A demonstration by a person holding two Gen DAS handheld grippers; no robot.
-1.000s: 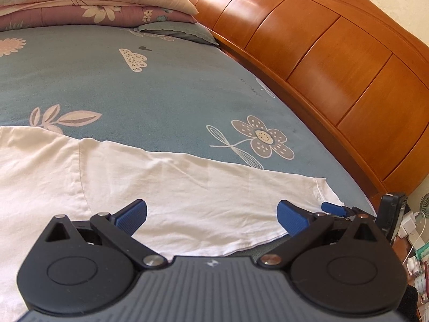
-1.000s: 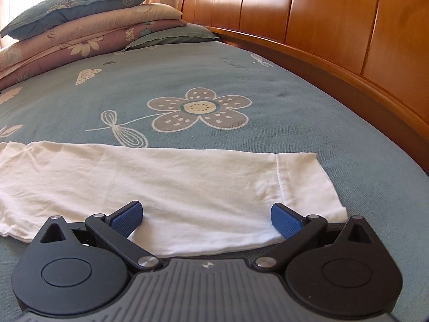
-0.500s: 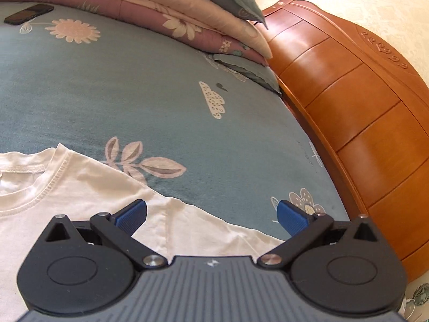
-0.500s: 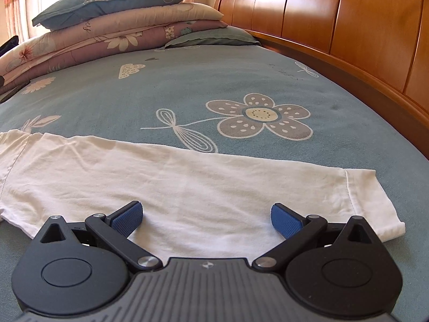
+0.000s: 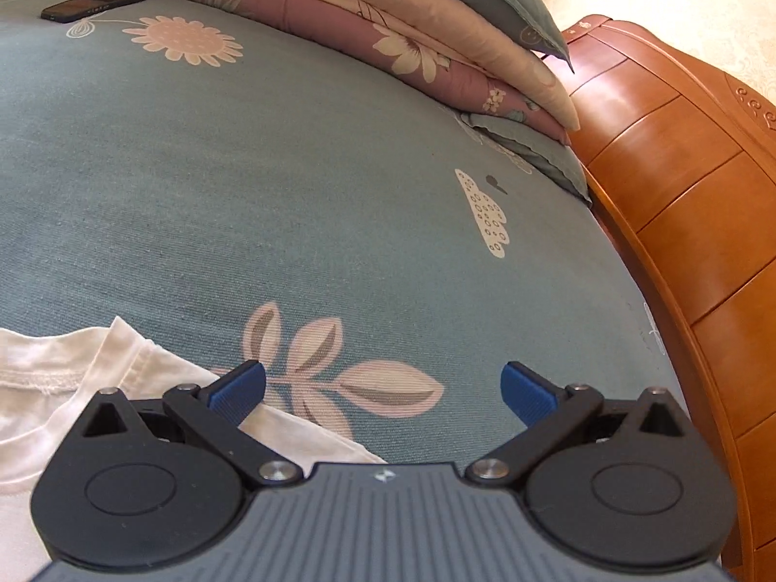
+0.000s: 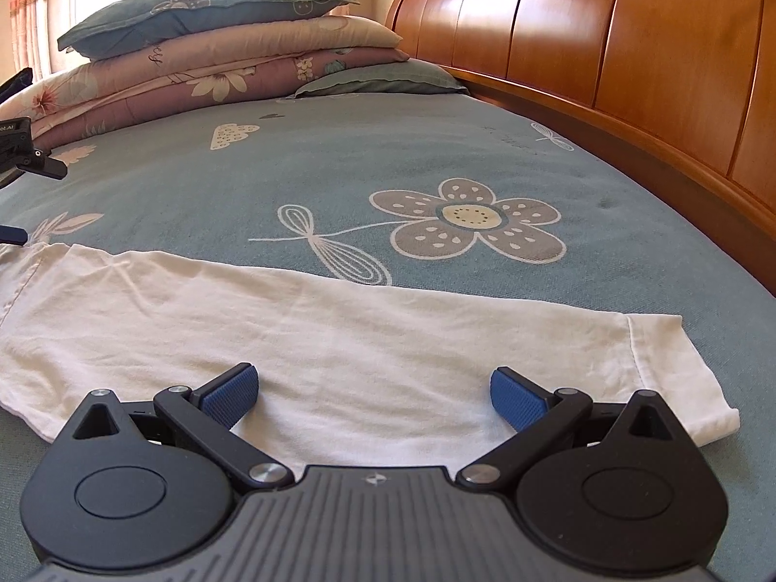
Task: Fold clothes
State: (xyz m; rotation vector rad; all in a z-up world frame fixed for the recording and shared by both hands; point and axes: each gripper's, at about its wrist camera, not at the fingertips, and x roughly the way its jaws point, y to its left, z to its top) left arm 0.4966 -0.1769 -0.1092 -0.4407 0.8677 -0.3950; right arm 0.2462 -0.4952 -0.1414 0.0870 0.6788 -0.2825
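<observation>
White shirt (image 6: pixel 310 339) x1 flat on bed (image 6: pixel 388 169); left hand-held gripper (image 5: pixel 383 388) & right hand-held gripper (image 6: pixel 373 390) both gape, empty.

Left gripper (image 5: pixel 383 390): jaws spread wide, nothing between the blue pads (image 5: pixel 236 388). Held low and level over the white shirt (image 5: pixel 58 388), at its collar end; left pad above the cloth, right pad out past its edge.

Right gripper (image 6: pixel 371 393): jaws likewise wide apart, empty. Held low over the shirt's hem end, both pads (image 6: pixel 514 396) above the cloth, near its closer edge. No contact visible.
</observation>
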